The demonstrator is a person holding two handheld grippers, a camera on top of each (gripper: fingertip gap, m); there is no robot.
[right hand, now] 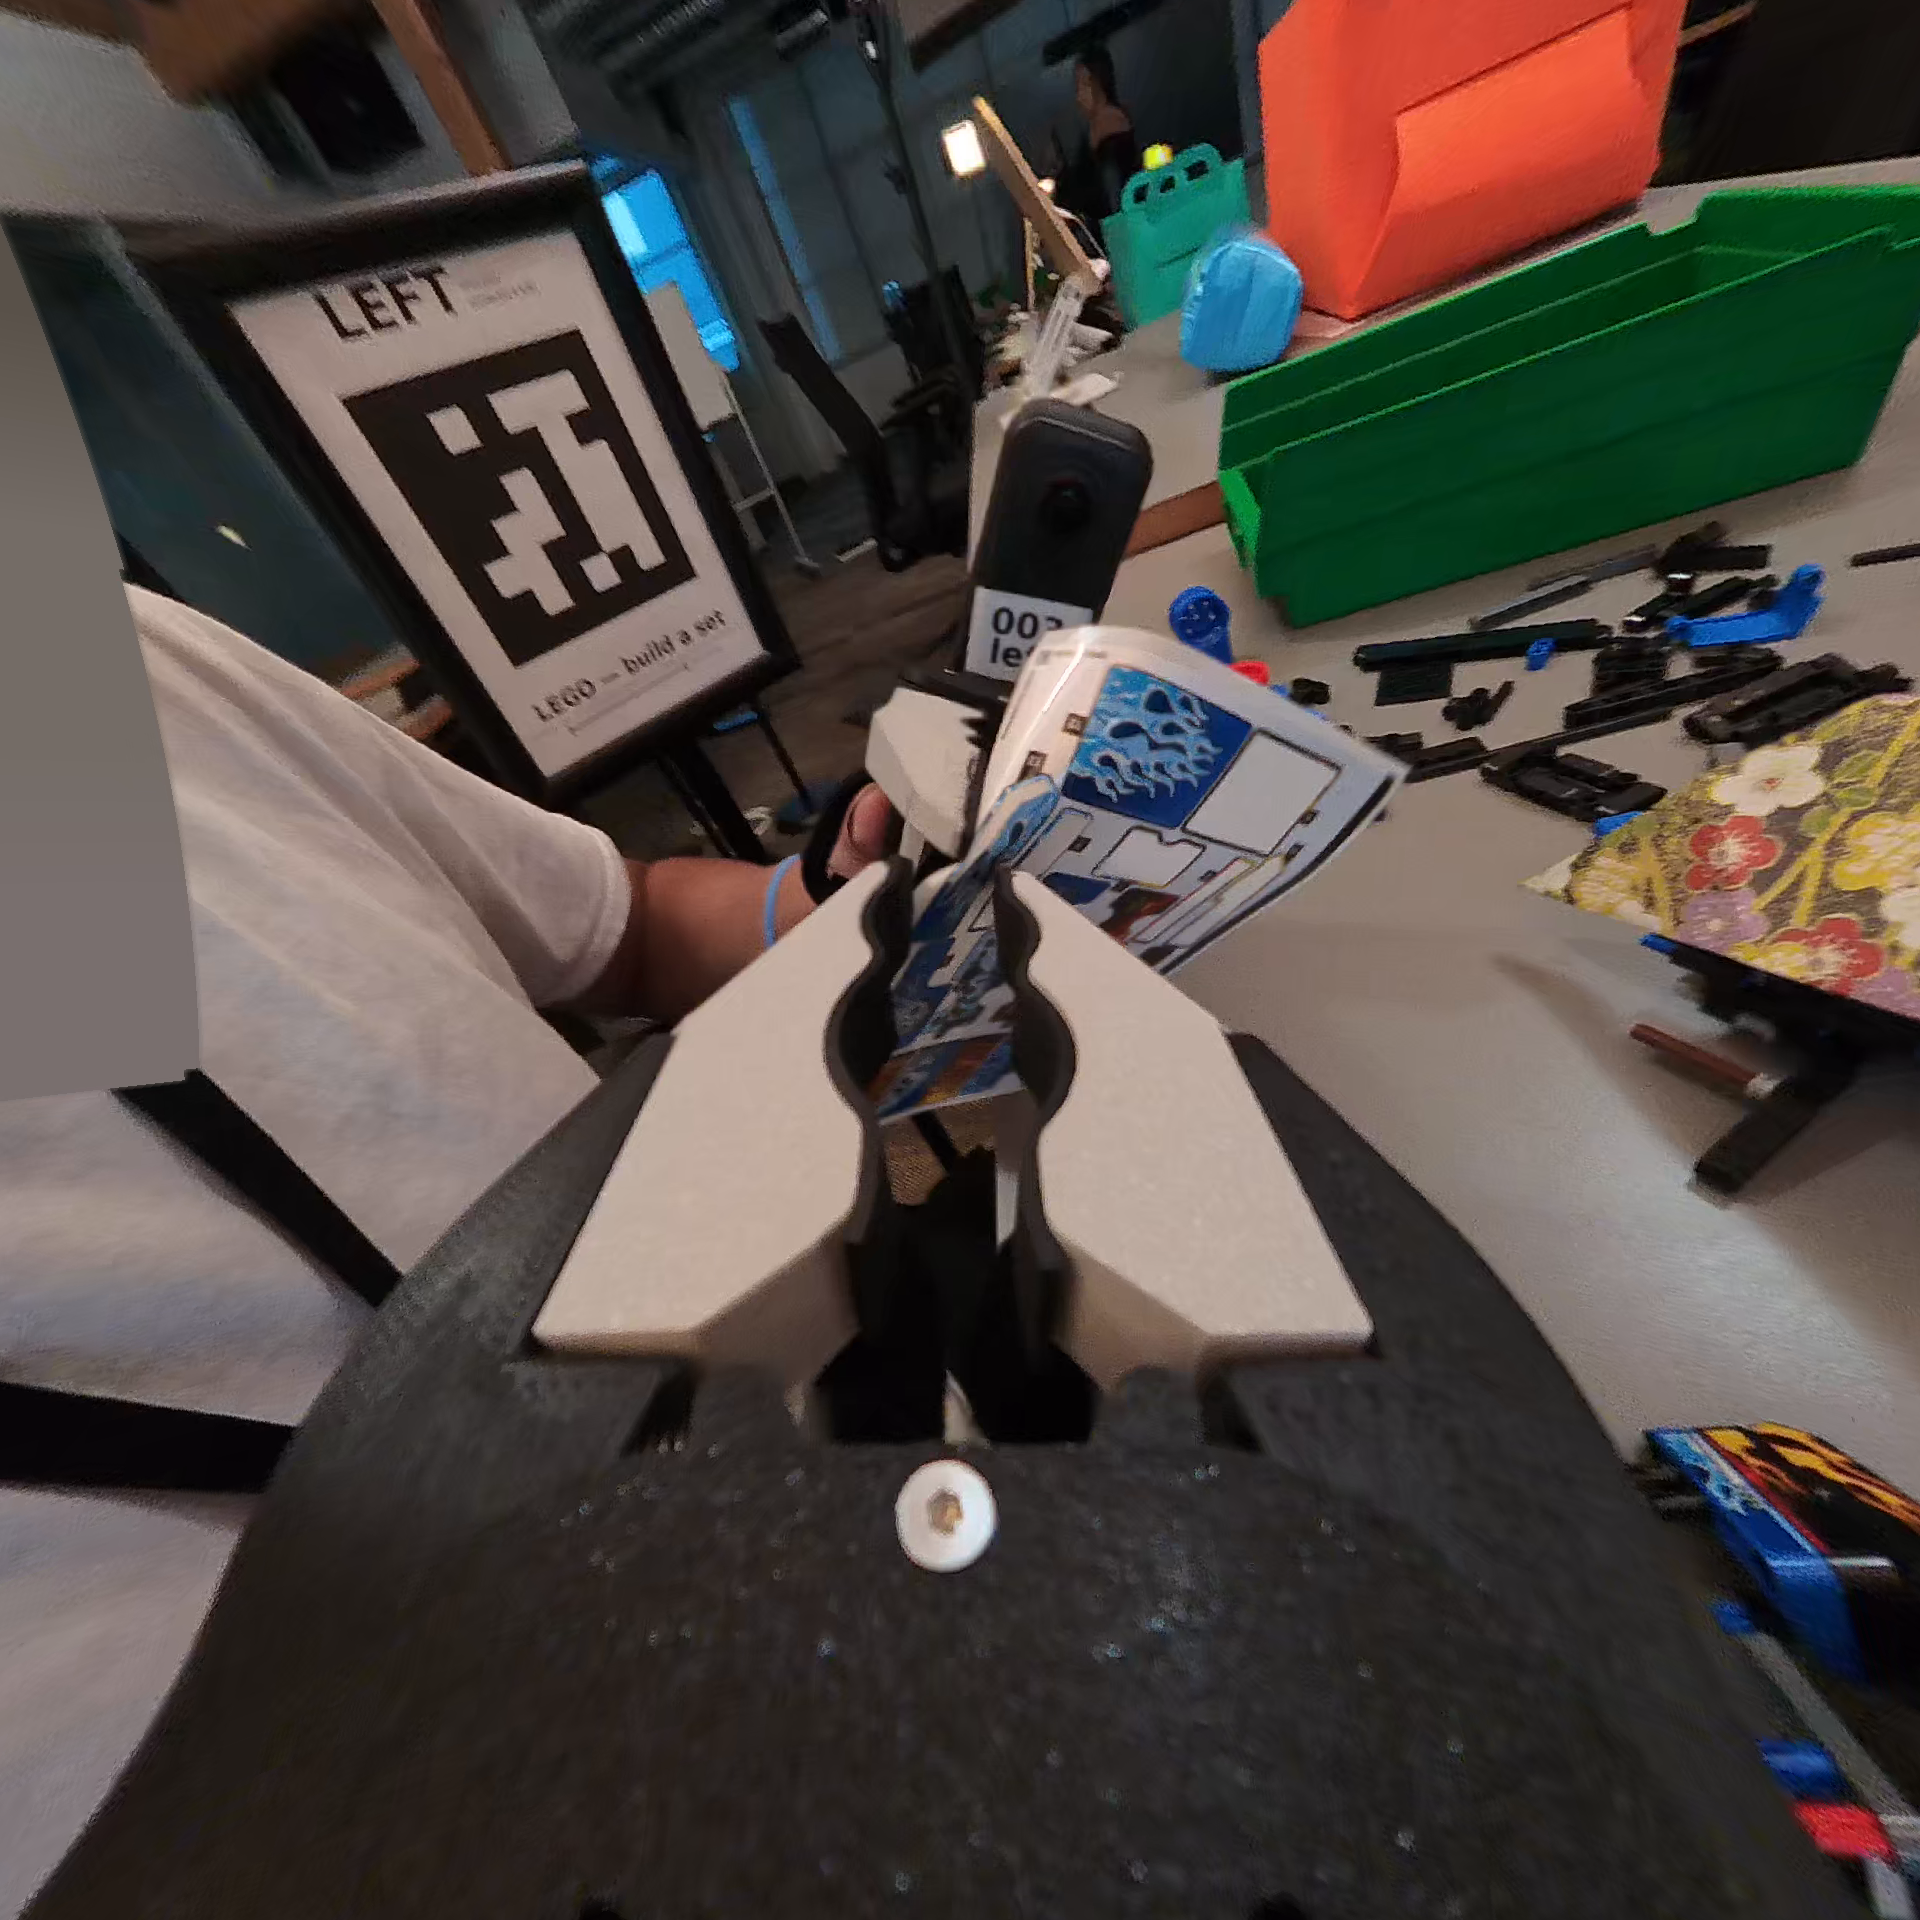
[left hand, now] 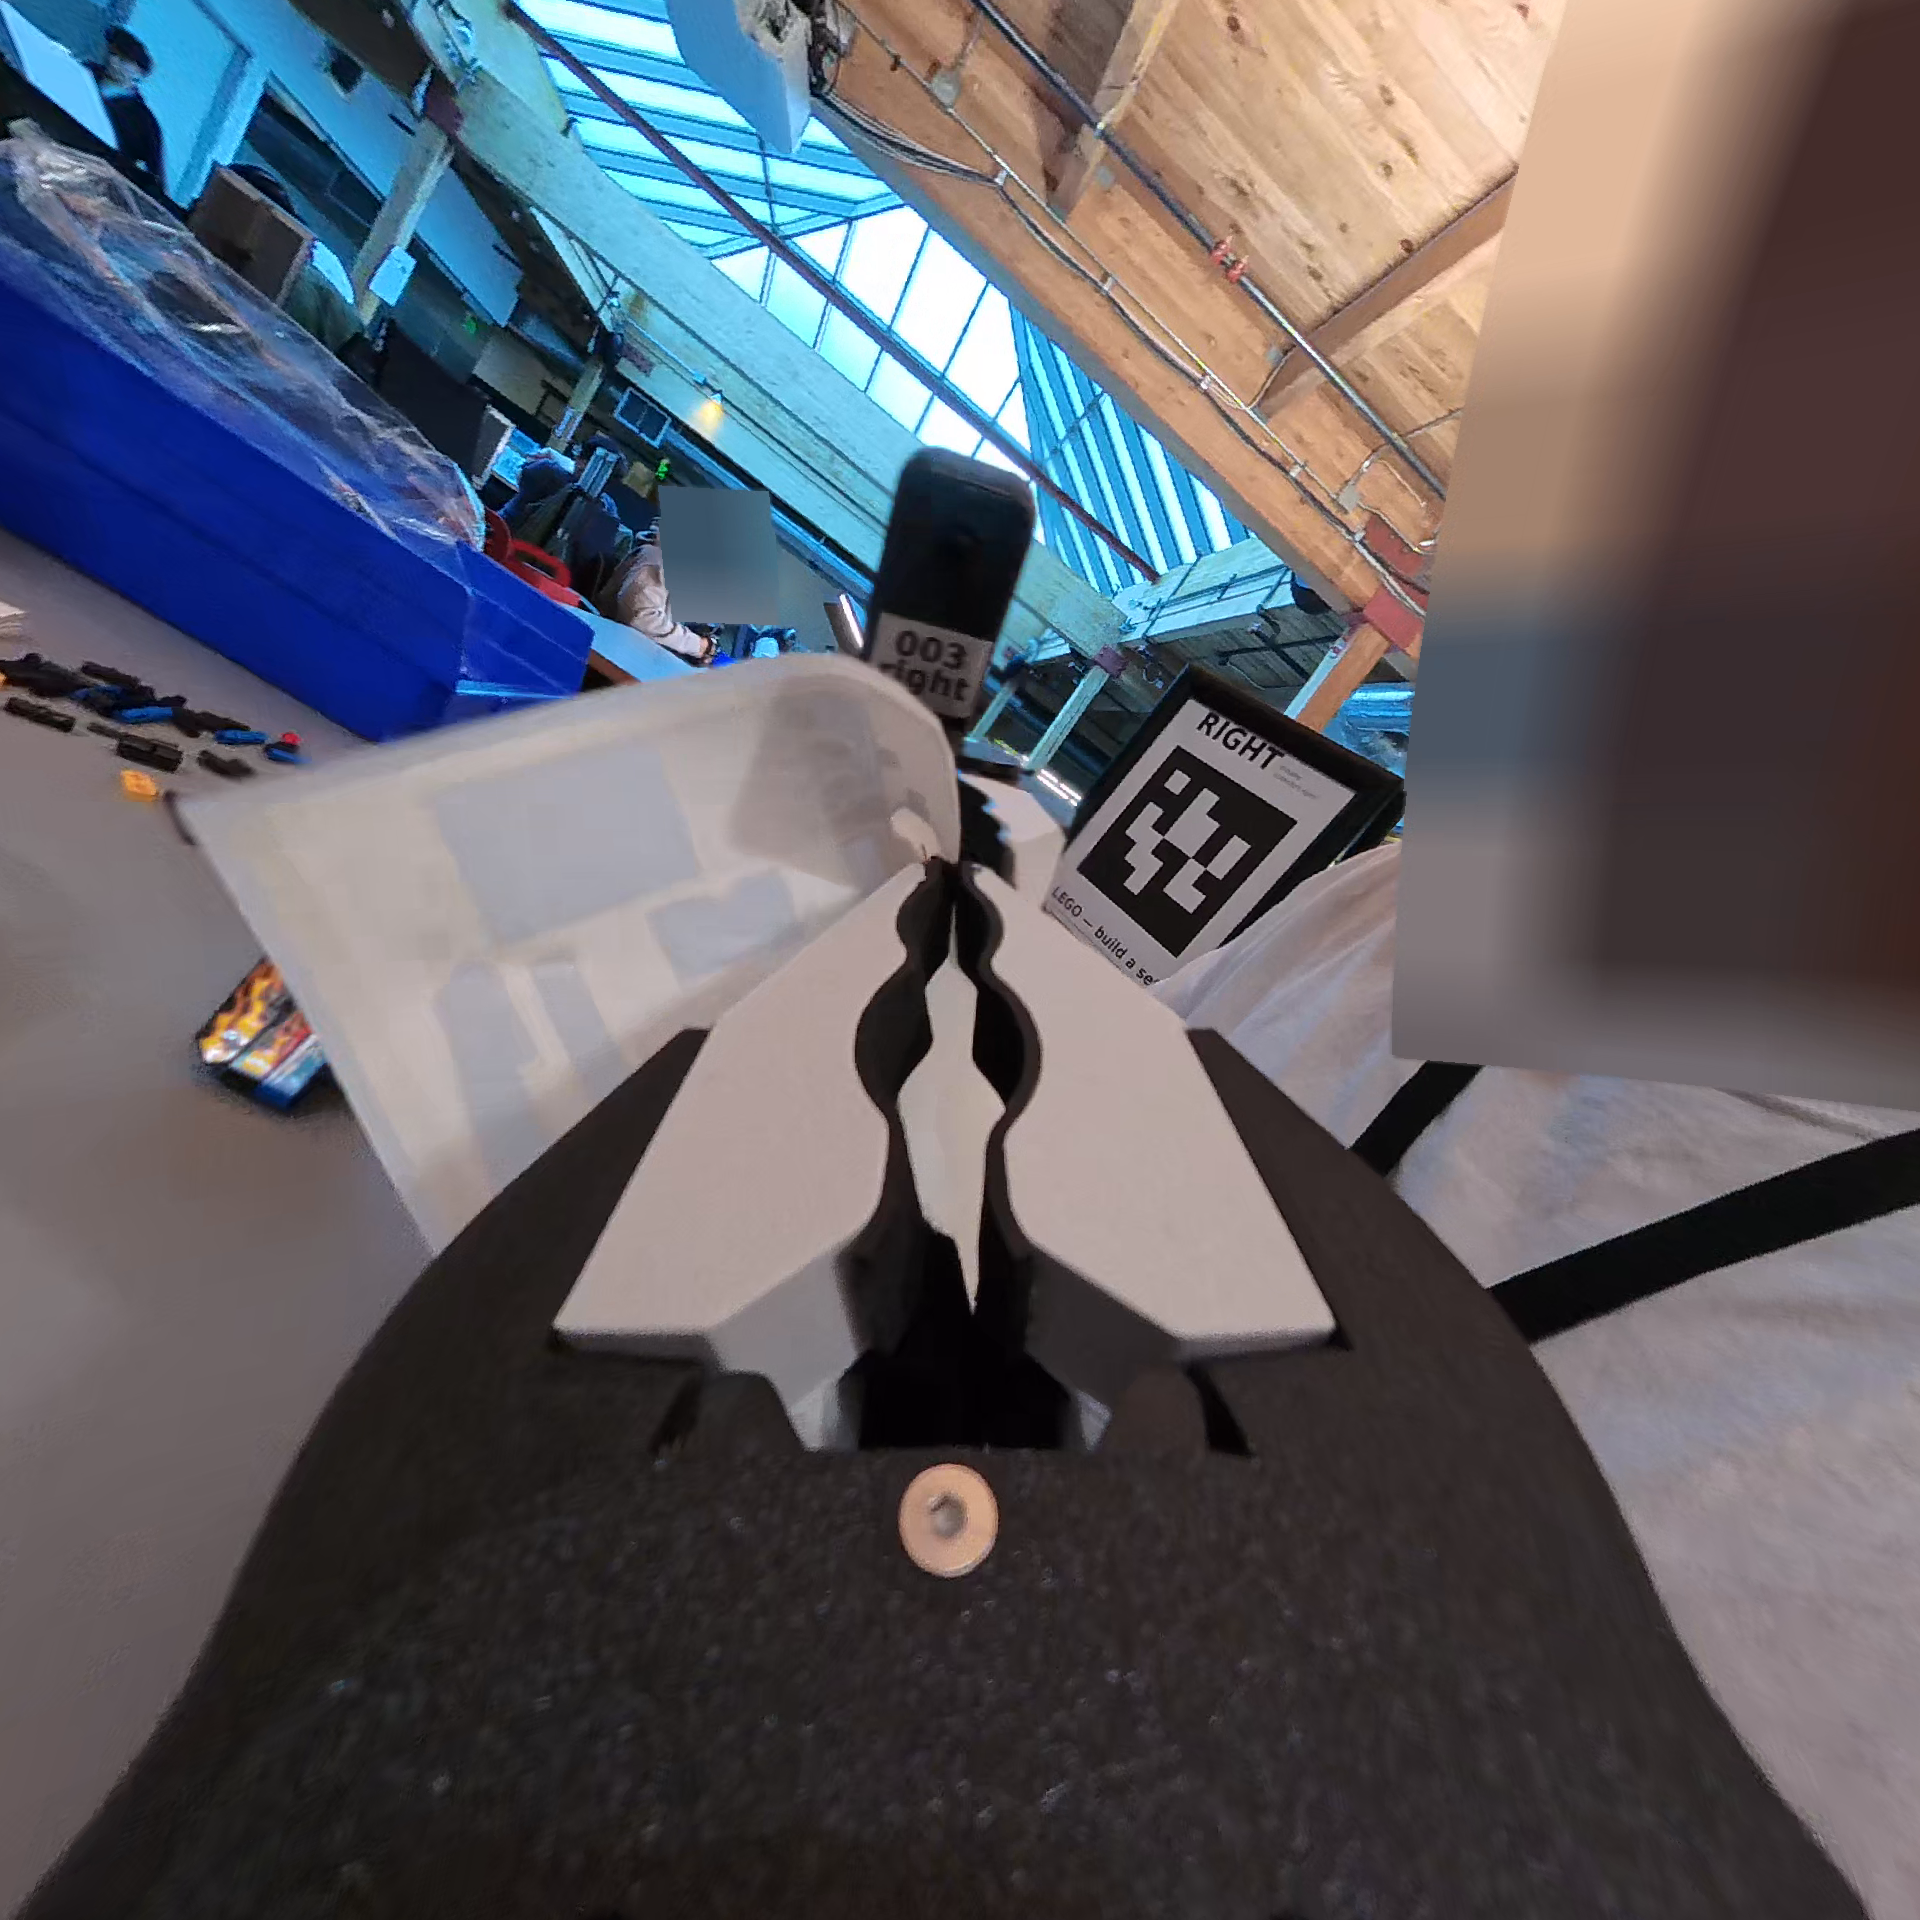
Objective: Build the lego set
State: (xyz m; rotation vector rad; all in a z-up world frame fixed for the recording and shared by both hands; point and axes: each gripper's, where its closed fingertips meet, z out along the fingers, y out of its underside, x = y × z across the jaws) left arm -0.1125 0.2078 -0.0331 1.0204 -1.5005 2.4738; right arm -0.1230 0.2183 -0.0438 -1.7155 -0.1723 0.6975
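A sticker sheet is held up between my two grippers. The left wrist view shows its white back (left hand: 520,935), the right wrist view its blue flame print (right hand: 1174,790). My left gripper (left hand: 940,868) is shut on the sheet's edge, fingertips touching; it also shows in the right wrist view (right hand: 925,748). My right gripper (right hand: 948,894) has its jaws a narrow gap apart, with the sheet's lower corner running between them. It shows behind the sheet in the left wrist view (left hand: 982,831). Loose black and blue lego pieces (right hand: 1621,675) lie on the grey table (right hand: 1403,1039), also seen in the left wrist view (left hand: 135,717).
A blue bin (left hand: 260,561) under clear plastic stands at the left, a green bin (right hand: 1558,416) and an orange object (right hand: 1455,156) at the back right. A floral sheet (right hand: 1787,852) covers a partial build. A flame-printed booklet (right hand: 1787,1517) lies nearby. Marker signs (right hand: 499,499) stand beside the person. My left and right fingertips are right by each other.
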